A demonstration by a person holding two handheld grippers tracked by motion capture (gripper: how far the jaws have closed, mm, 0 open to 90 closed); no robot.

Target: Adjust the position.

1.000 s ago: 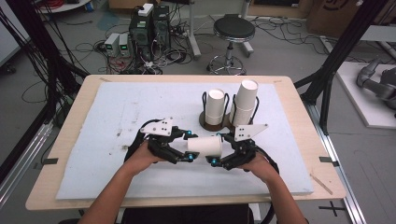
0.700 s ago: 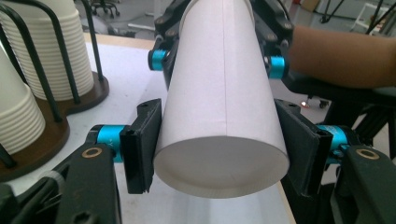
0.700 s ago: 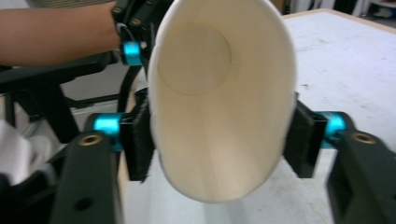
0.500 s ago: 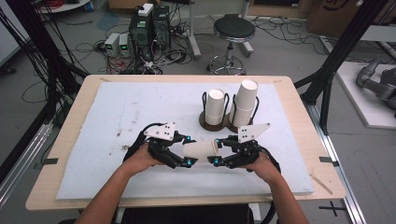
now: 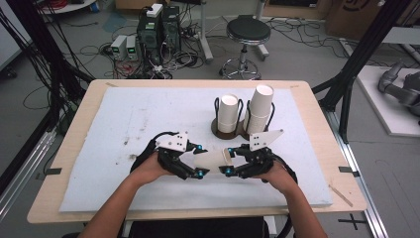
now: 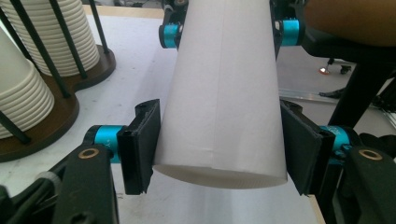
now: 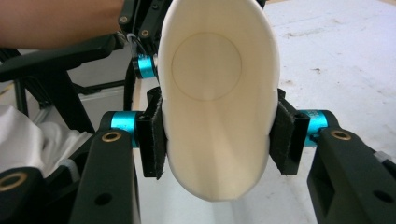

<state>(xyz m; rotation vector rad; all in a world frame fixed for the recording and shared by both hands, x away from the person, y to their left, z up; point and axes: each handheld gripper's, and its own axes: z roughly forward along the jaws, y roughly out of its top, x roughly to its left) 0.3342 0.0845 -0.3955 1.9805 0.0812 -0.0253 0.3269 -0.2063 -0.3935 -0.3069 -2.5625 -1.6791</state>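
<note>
- Near the table's front edge, one paper cup (image 5: 213,158) lies sideways in the air between both grippers.
- The left gripper (image 6: 217,144) clamps its base end; the right gripper (image 7: 217,140) squeezes its mouth oval.
- It looks like a handover or pulling nested cups apart; next, one gripper must release.
- Two cup stacks (image 5: 228,113) stand in a wire holder (image 5: 242,130) behind.

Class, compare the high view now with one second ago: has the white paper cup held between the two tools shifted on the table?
Yes. The white paper cup has shifted slightly toward the person, farther from the dark round cup-holder base, which stayed put.
</note>
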